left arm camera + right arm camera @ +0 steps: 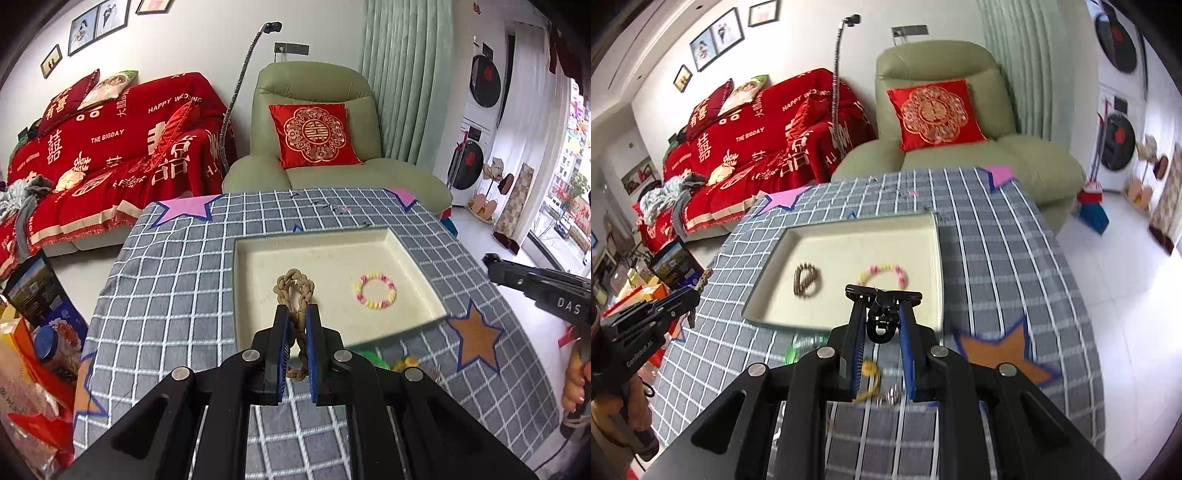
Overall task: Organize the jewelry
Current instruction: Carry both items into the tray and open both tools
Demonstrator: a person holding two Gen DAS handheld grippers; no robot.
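My left gripper (pixel 297 310) is shut on a tan braided bracelet (pixel 295 291) and hangs above the cream tray (pixel 413 258). The braid's loop sticks out past the fingertips, and its tail shows behind the pads. My right gripper (pixel 882 308) is shut on a small black clip (pixel 882 321), just in front of the tray (pixel 934 258). In the tray lie a pink and yellow bead bracelet (pixel 375 291) (pixel 886 273) and a brown bracelet (pixel 807 280). The left wrist view does not show the brown one apart from the held braid. Each gripper also appears in the other's view, the right gripper (pixel 495 264) and the left gripper (pixel 694 293).
The tray sits on a grey checked tablecloth (pixel 177 277) with star patches. In front of the tray lie a green ring (pixel 798 350), a yellow cord (pixel 870 380) and a small silvery piece (pixel 890 397). A green armchair (pixel 314 122) and a red-covered sofa (pixel 110 147) stand beyond the table.
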